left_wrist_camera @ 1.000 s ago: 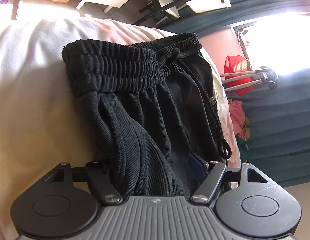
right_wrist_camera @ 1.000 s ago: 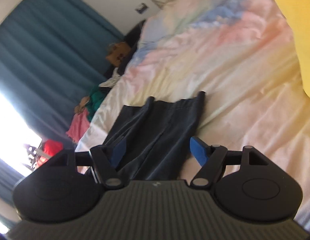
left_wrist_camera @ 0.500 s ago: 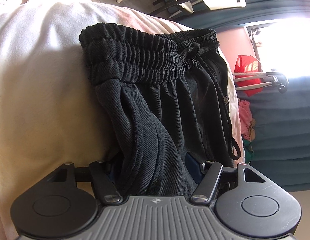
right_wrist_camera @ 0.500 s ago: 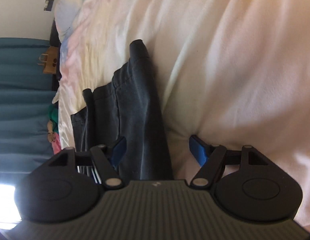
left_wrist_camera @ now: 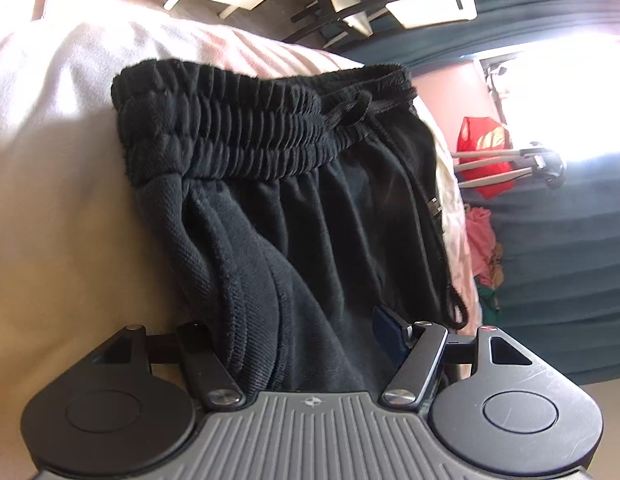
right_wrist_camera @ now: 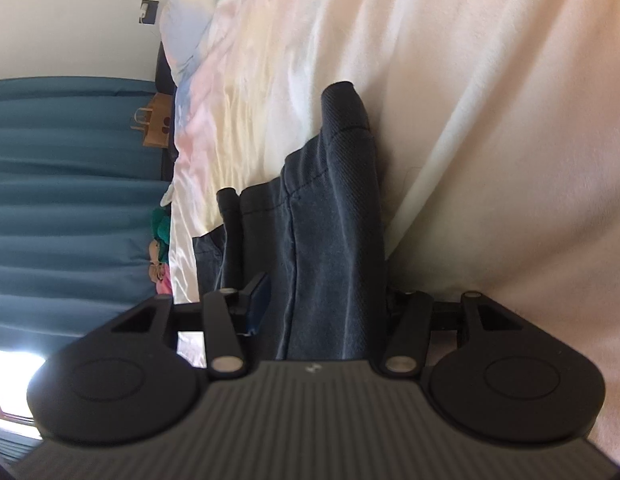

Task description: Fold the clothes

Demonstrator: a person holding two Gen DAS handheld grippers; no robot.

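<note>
Black shorts [left_wrist_camera: 294, 208] with a ribbed elastic waistband [left_wrist_camera: 246, 128] and drawstring lie on the pastel bedsheet [left_wrist_camera: 58, 184]. My left gripper [left_wrist_camera: 306, 332] has its jaws apart with a thick fold of the shorts between them; the left finger is hidden by cloth. In the right wrist view the leg end of the shorts [right_wrist_camera: 330, 208] runs between the jaws of my right gripper [right_wrist_camera: 322, 300], which stand apart around the fabric. The right finger there is hidden behind cloth.
Teal curtains [left_wrist_camera: 558, 240] hang beside the bed. A red bag [left_wrist_camera: 482, 148], a tripod [left_wrist_camera: 522, 164] and a pile of pink and green clothes [left_wrist_camera: 484, 248] stand past the bed edge. A brown paper bag [right_wrist_camera: 156, 124] sits by the curtain.
The right gripper has tipped down and moved in onto the leg end of the shorts, so fabric now lies between its jaws. The left gripper has shifted slightly, still around the same fold.
</note>
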